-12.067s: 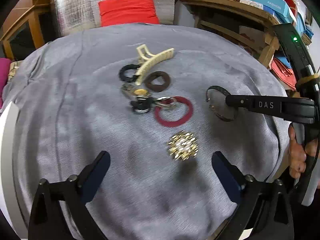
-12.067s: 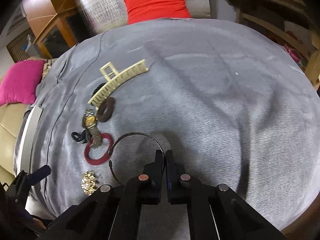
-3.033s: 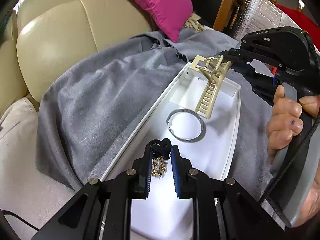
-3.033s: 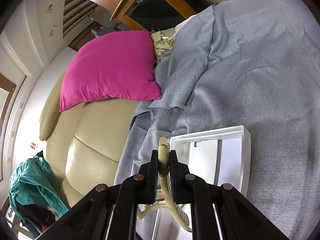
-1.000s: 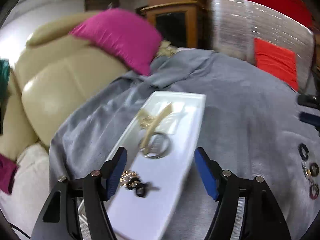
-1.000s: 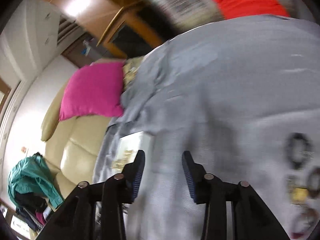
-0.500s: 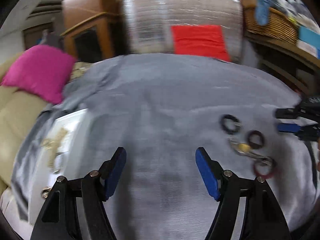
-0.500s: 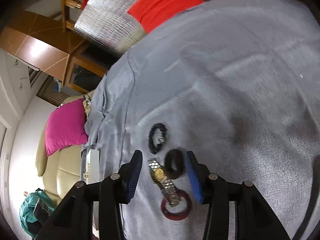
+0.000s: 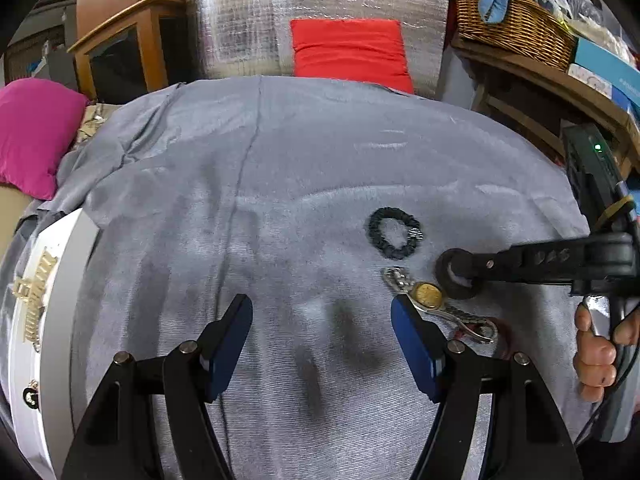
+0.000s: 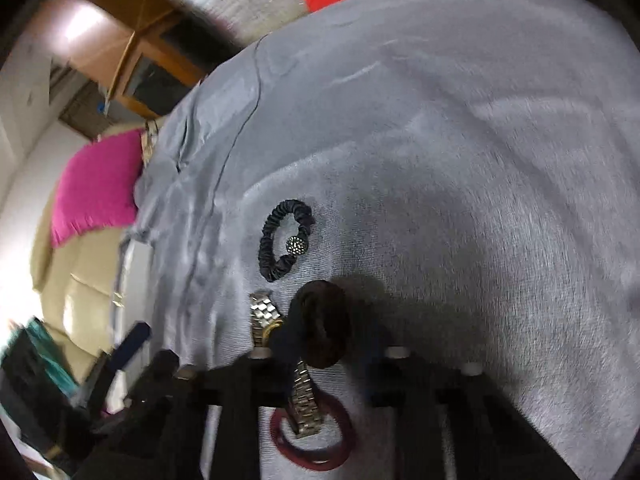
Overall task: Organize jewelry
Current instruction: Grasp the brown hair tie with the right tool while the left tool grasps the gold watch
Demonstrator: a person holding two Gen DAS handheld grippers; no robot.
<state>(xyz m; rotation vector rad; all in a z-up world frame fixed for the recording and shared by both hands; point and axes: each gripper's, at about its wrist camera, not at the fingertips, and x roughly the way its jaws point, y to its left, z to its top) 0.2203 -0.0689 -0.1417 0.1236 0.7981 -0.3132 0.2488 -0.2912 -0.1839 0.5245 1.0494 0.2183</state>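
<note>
On the grey cloth lie a black scrunchie (image 9: pixel 394 238) (image 10: pixel 285 245), a brown hair tie (image 9: pixel 456 280) (image 10: pixel 325 324), a gold-faced metal watch (image 9: pixel 430 294) (image 10: pixel 266 320) and a dark red ring (image 10: pixel 316 440). My left gripper (image 9: pixel 322 326) is open and empty, just left of the watch. My right gripper (image 10: pixel 332 344) is open with its jaws on either side of the brown hair tie; in the left wrist view one finger (image 9: pixel 520 258) lies across it. The white tray (image 9: pixel 60 300) at the left holds the cream hair claw (image 9: pixel 34 296).
A pink cushion (image 9: pixel 32 132) and beige sofa lie left of the cloth. A red cushion (image 9: pixel 348 50), foil-wrapped panel, wooden cabinet and wicker basket (image 9: pixel 508 26) stand behind. A wooden shelf runs along the right.
Both grippers have swung from the tray back to the jewelry pile. My right gripper has come down around the brown hair tie. My left gripper has closed in beside the watch.
</note>
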